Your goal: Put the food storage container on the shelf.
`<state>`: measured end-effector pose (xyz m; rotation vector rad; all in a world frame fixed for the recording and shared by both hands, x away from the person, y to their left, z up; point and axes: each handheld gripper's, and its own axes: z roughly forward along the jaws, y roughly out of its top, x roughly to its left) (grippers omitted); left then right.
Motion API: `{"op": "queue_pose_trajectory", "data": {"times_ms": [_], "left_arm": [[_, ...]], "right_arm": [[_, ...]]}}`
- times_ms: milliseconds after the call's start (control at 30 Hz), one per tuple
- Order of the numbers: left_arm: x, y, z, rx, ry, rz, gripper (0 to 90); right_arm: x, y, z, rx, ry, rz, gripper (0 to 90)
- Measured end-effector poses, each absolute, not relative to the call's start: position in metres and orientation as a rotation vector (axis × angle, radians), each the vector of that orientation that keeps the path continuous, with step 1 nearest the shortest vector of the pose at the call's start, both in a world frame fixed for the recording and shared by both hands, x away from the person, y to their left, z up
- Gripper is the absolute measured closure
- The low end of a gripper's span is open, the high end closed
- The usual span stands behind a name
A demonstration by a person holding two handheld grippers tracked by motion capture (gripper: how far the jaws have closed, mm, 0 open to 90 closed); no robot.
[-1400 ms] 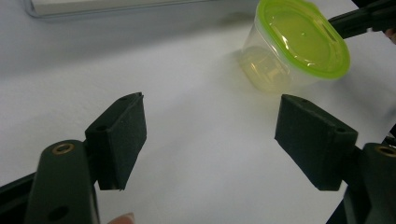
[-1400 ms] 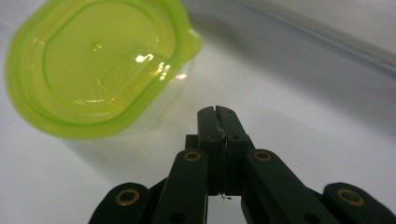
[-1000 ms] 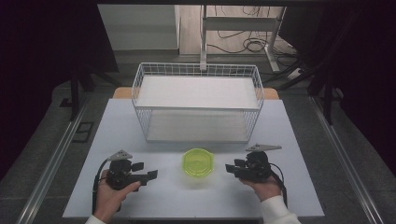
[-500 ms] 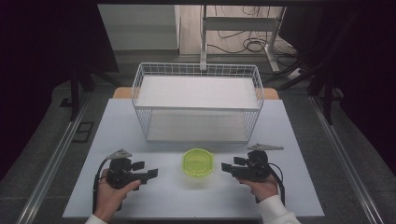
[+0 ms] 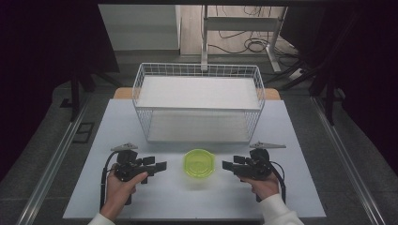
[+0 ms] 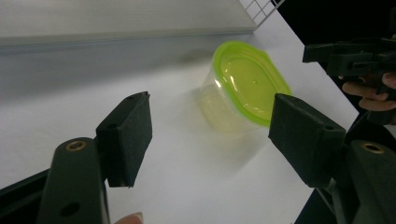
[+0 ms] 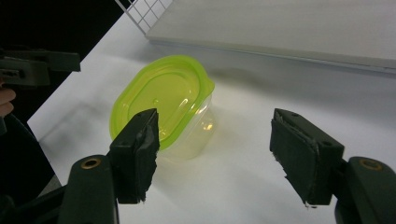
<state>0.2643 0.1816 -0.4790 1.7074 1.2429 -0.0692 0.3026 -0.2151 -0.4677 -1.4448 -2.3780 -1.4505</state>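
Two grippers flank a lidded green tub (image 5: 199, 163) on the white table (image 5: 300, 140), near its front edge and just ahead of the wire basket (image 5: 198, 101); the left gripper (image 5: 158, 166) sits to one side of the tub, jaws wide apart and holding nothing; the right gripper (image 5: 228, 165) sits opposite, jaws likewise spread and empty; neither touches the tub.

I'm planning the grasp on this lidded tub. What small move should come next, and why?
Probably ease the right gripper a little closer to the green-lidded container. Both grippers flank it with jaws open and touch nothing; the left gripper sits about as far off. The container stands upright on the table, in front of the wire basket.
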Motion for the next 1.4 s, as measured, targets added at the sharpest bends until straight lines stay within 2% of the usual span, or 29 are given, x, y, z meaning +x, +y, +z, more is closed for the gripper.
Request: {"op": "queue_pose_trajectory", "data": {"times_ms": [500,800,1200,1400], "left_arm": [[0.295,0.149,-0.491,1.684,1.259,-0.247,31.1],[0.301,0.144,-0.499,1.697,1.252,-0.301,35.2],[0.311,0.139,-0.512,1.688,1.251,-0.392,46.8],[0.312,0.136,-0.515,1.680,1.242,-0.432,57.5]], "right_arm": [[0.317,-0.202,-0.482,-1.441,-2.316,-1.391,40.7],[0.320,-0.194,-0.490,-1.413,-2.272,-1.373,44.7],[0.324,-0.188,-0.497,-1.398,-2.234,-1.346,49.1],[0.327,-0.185,-0.501,-1.395,-2.203,-1.337,54.8]]}}
